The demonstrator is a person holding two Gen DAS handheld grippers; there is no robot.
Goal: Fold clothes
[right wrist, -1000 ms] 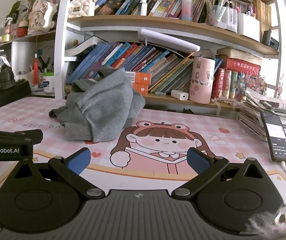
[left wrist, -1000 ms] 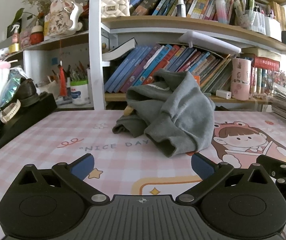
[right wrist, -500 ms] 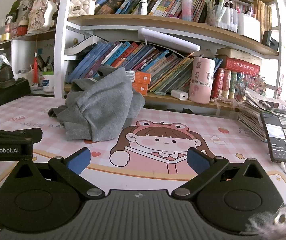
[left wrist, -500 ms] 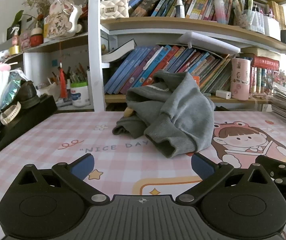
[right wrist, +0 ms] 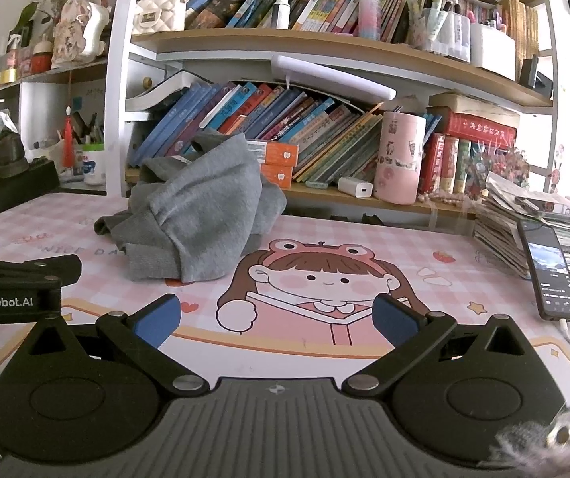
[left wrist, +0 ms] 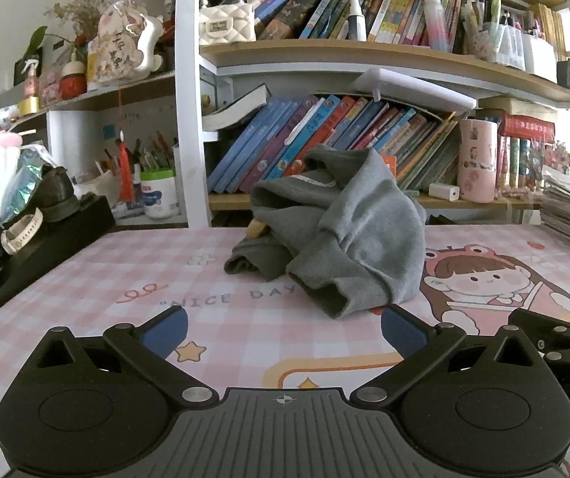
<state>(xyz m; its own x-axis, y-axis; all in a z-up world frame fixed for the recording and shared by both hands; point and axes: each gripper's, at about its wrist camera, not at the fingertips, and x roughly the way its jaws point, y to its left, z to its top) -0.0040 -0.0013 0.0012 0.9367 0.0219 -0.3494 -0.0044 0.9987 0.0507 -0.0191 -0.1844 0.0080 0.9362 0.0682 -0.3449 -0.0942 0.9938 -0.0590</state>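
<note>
A grey sweatshirt [left wrist: 344,235] lies crumpled in a heap on the pink checked desk mat [left wrist: 125,271], near the back by the bookshelf; it also shows in the right wrist view [right wrist: 201,211]. A ribbed cuff points toward me. My left gripper [left wrist: 283,328] is open and empty, low over the mat, a short way in front of the heap. My right gripper [right wrist: 275,320] is open and empty, over the cartoon girl print [right wrist: 321,279], to the right of the heap. Each gripper shows at the edge of the other's view.
A bookshelf [left wrist: 364,51] full of books stands right behind the mat. A pink cup [right wrist: 400,159] and white charger [right wrist: 354,190] sit on its low shelf. A phone [right wrist: 550,275] leans on a paper stack [right wrist: 524,219] at right. A black box [left wrist: 46,243] with clutter is at left.
Both grippers have crept slightly forward toward the sweatshirt. The sweatshirt has not moved and both grippers stay open.
</note>
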